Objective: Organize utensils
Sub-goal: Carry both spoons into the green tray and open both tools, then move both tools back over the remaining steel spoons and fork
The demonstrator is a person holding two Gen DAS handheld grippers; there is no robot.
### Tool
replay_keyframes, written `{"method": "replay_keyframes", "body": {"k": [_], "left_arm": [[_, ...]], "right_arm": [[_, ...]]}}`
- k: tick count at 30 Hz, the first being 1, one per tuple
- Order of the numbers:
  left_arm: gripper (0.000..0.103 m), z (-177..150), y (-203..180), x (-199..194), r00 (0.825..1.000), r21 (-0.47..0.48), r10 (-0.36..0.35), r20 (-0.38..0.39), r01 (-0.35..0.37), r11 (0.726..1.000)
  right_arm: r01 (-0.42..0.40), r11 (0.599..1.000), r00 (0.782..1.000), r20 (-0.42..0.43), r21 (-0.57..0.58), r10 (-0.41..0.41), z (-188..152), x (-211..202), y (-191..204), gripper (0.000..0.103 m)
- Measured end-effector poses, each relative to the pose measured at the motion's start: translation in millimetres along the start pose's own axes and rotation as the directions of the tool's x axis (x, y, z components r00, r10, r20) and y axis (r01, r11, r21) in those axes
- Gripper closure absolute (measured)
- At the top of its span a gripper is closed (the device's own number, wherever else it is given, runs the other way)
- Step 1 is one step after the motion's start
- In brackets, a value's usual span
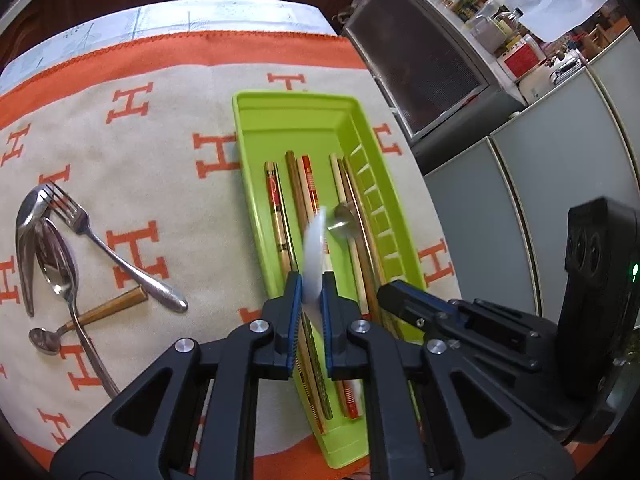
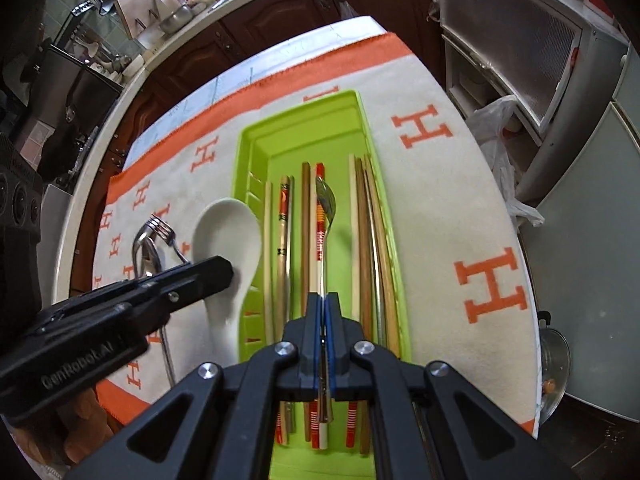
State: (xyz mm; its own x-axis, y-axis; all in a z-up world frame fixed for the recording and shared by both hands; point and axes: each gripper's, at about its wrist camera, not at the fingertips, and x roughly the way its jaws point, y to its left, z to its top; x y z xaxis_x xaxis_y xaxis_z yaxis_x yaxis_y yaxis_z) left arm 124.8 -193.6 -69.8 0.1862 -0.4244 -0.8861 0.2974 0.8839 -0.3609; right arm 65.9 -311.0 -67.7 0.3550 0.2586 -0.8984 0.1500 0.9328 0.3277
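Observation:
A lime green tray (image 1: pixel 240 120) lies lengthwise on the patterned cloth with several chopsticks (image 1: pixel 276 200) in it. My left gripper (image 1: pixel 311 280) is shut on a white ceramic spoon (image 1: pixel 314 248), seen edge-on and held above the tray's left part. In the right wrist view that white spoon (image 2: pixel 226 232) hangs at the tray's (image 2: pixel 256 136) left rim under the left gripper (image 2: pixel 228 272). My right gripper (image 2: pixel 324 300) is shut on the handle of a metal spoon (image 2: pixel 326 204), whose bowl points away over the chopsticks. The left wrist view shows the right gripper (image 1: pixel 386 294) beside mine, with the metal spoon (image 1: pixel 345 222).
On the cloth left of the tray lie a fork (image 1: pixel 80 220), a metal spoon (image 1: pixel 60 268), a larger ladle-like spoon (image 1: pixel 26 224) and a small wooden-handled spoon (image 1: pixel 108 308), partly crossed. The round table's edge (image 2: pixel 528 280) runs right of the tray, with grey cabinets (image 1: pixel 540 184) beyond.

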Motion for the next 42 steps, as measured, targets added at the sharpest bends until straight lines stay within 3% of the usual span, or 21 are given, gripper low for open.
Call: {"method": "replay_keyframes", "body": {"k": [7,10,20,31,42], "left_arm": [[0.092,-12,2,-9,1.0,0.018,-0.005,0.002,0.005,1.0],[0.085,-18,1,-20,1.0,0.039,-0.003,0.013,0.002,0.999],[0.082,-39,17,-58,0.995,0.081,0.061,0.081,-0.068,0.994],[0.082,-63,84,-106,0.985,0.004,0.126,0.114,-0.128,0.992],[0.079,-83,168,-148,0.969,-0.128,0.203,0.141,-0.186,0.974]], "right_arm": [[-0.024,1.0,1.0,-0.005,0.011,0.025,-1,0,-2,0.099],[-0.026,1.0,1.0,-0.006,-0.001,0.026,-3,-1,3,0.099],[-0.028,0.997,1.0,-0.007,-0.075,0.028,-15,-7,31,0.099],[-0.057,0.983,0.998,-0.024,-0.174,0.054,-24,-12,76,0.099],[-0.104,0.96,0.991,-0.113,-0.26,0.077,-29,16,133,0.093]]}}
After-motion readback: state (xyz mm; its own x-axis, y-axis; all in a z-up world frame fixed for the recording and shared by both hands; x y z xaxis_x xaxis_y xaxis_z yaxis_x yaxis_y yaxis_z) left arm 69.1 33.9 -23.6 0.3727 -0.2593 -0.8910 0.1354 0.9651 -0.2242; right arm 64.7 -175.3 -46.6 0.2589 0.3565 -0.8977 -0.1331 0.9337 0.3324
